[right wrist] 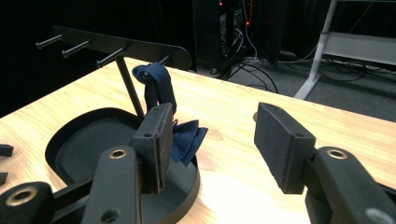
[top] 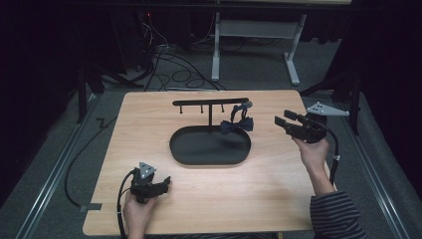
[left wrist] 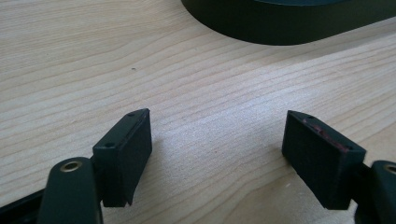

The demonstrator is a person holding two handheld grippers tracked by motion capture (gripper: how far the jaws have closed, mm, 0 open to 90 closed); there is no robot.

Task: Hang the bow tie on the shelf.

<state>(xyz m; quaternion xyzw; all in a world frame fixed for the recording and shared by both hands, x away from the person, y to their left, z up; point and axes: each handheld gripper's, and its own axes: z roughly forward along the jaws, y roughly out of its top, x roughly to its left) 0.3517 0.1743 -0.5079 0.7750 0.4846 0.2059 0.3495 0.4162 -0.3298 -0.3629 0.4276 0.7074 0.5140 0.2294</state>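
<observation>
Sitting near the middle of the pale wooden table [top: 149, 124], a black oval tray [top: 186, 149] forms the base of a stand: a thin post rises from its back edge to a flat crossbar [top: 199, 102] with short pegs. The tray's floor is bare except at its right rear rim, where a dark blue bow tie [top: 238, 124] hangs by its band from the peg at the bar's right end, its bow low over the rim. In the right gripper view the cloth shows a looped band over the peg and folded wings below, partly hidden behind a jaw. The right gripper [top: 283, 122], held in a hand [top: 313, 152] near the table's right edge, is well apart from the bow tie, its jaws spread with nothing between them. The left gripper [top: 164, 183] rests low over the front left of the table, jaws also wide apart over bare wood — the tray's front wall lies ahead. Open tabletop lies along the front and left of the tray.
</observation>
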